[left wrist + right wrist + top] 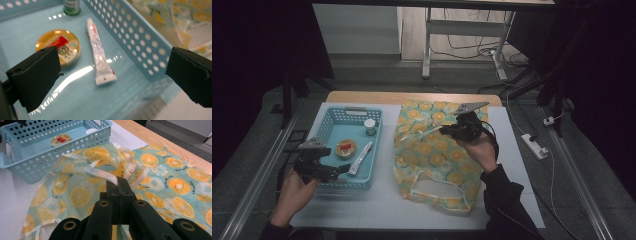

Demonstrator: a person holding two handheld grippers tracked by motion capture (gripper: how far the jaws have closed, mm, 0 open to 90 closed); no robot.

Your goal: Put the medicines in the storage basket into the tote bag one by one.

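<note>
A light blue perforated basket (324, 125) stands on the left of the table. In it lie a round yellow tin (60, 46), a white tube (98, 55) and a small green-labelled jar (71, 6). My left gripper (343, 170) hovers open over the basket's near right corner, its jaws wide apart above the tube's end. To the right lies a bag (437, 155) printed with orange slices. My right gripper (443, 131) is shut on a pale strap of the bag (115, 178) and holds that part lifted.
A white cover (382, 200) spreads over the table, with a wooden edge (412, 97) at the back. The bag's other handle loop (437, 192) lies near the front. A power strip (534, 146) and cables lie on the floor to the right.
</note>
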